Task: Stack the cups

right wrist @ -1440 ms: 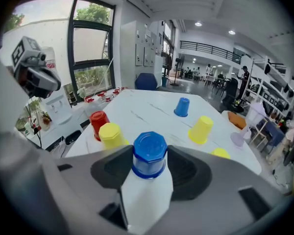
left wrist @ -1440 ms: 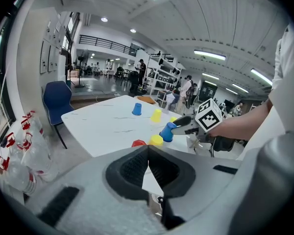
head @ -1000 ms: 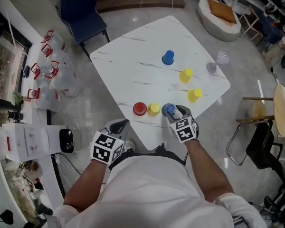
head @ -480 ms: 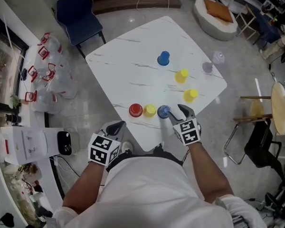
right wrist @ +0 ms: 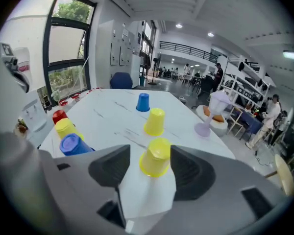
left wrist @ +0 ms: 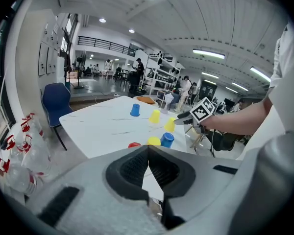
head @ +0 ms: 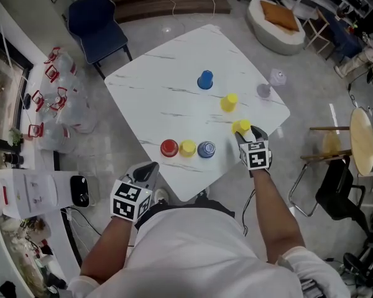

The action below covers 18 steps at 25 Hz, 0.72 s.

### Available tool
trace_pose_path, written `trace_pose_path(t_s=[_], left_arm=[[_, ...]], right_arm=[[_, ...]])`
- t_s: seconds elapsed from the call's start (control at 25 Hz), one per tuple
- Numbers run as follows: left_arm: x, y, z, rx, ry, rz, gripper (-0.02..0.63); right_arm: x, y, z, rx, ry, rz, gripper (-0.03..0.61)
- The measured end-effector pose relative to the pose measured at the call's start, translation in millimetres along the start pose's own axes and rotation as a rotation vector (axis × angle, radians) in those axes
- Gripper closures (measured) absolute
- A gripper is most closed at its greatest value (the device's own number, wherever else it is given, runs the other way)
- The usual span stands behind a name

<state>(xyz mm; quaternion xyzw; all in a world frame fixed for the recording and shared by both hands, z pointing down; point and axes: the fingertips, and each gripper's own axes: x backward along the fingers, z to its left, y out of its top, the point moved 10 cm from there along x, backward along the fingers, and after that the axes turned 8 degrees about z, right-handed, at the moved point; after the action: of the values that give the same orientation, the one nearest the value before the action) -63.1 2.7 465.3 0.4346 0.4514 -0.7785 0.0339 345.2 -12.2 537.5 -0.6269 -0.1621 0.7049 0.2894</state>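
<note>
The right claw (right wrist: 150, 151), jaws just opening wide, straddled a tapered yellow cup (right wrist: 155, 160) on the marbled tabletop (right wrist: 108, 116). The left claw (left wrist: 148, 153) kept its ribbed pads (left wrist: 134, 169) together.

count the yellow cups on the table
3. One yellow cup sits in the near row between the red cup and a blue cup, one stands farther back, one stands between the right gripper's jaws, which have just been opening. None looks hidden.

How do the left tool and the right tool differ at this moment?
The left tool has its jaws together and empty. The right tool stands open, its jaws having just been opening, with a yellow cup between them. The left tool hangs off the table; the right tool is over its edge. Both face the table.
</note>
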Motion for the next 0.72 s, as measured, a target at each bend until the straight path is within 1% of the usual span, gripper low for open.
trace_pose_path(t_s=[0.08, 0.24, 0.4, 0.44, 0.48, 0.6, 0.72], left_arm=[[2, -2, 0, 0.007, 0.011, 0.001, 0.604], [7, -6, 2, 0.026, 0.032, -0.004, 0.604], [10, -10, 1, 0.040, 0.043, -0.006, 0.604], [10, -11, 1, 0.041, 0.044, -0.006, 0.604], [11, -12, 1, 0.042, 0.044, -0.006, 0.604], [12, -13, 2, 0.041, 0.041, -0.005, 0.604], [11, -13, 3, 0.034, 0.034, -0.006, 0.604]], right_arm=[[-8, 0, -10, -0.018, -0.004, 0.020, 0.313], [-23, 1, -18, -0.059, 0.021, 0.047, 0.313], [-33, 0, -19, -0.066, 0.027, 0.081, 0.314], [-33, 0, -19, -0.066, 0.023, 0.083, 0.325], [-32, 1, -19, -0.067, 0.018, 0.079, 0.358], [-23, 7, -17, -0.066, 0.012, 0.047, 0.360], [-5, 17, -10, -0.055, 0.022, -0.006, 0.362]])
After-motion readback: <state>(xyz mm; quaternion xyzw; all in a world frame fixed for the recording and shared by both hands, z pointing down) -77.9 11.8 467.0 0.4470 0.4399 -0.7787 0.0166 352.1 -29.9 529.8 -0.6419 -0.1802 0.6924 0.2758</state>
